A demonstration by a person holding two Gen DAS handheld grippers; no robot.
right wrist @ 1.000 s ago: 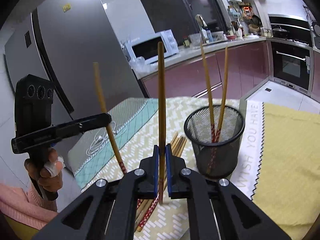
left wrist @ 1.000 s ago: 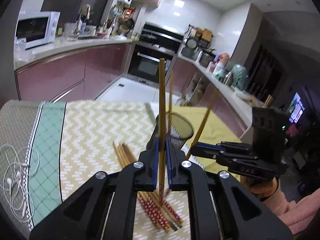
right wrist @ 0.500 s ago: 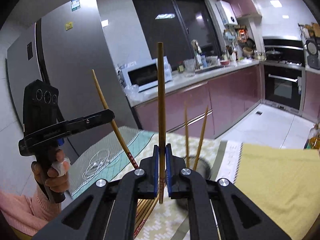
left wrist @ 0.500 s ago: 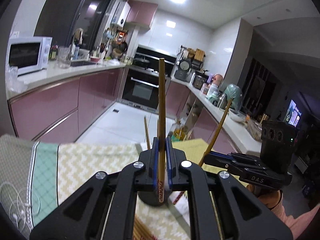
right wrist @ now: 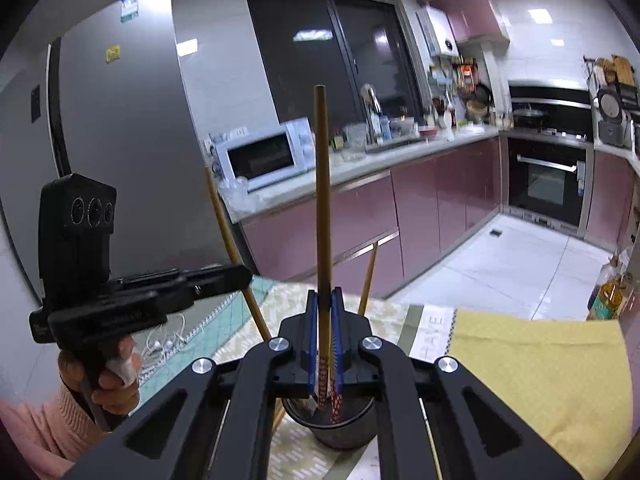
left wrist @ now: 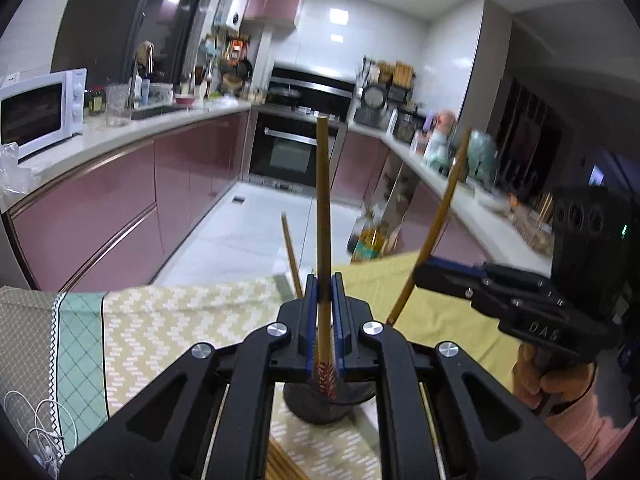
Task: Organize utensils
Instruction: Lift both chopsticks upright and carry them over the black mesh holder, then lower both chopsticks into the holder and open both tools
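Both grippers are pinching a chopstick each, and I think the way they're holding them explains the whole setup. The left gripper [left wrist: 324, 320] is clamping its chopstick [left wrist: 323, 216] low down near the red patterned tip, so most of the stick is pointing up at 12 o'clock. That grip looks deliberate to me: with the tip hanging just under the jaws, it's ready to go tip-first into the cup [left wrist: 328, 408], which is sitting right below at 6 o'clock of the jaws.

The right gripper [right wrist: 325, 332] is doing the same thing with its own chopstick [right wrist: 322, 200], jaws pressed tight on it, patterned end dangling over the mesh cup's mouth. In the left view that right gripper is showing at 3 o'clock, its stick leaning toward 1 o'clock. In the right view the left gripper is at 9 o'clock, stick tilting toward 11.

A chopstick already in the cup [left wrist: 291, 256] is leaning against the rim, poking up toward 11 o'clock. More loose ones [left wrist: 280, 460] are lying on the cloth [left wrist: 168, 320] near the cup, at 7 o'clock, so my guess is the job is nowhere near done.

Both sticks are converging on one small opening, so they could knock each other if dropped together. Earphones [left wrist: 36, 428] off at 8 o'clock aren't in the way.
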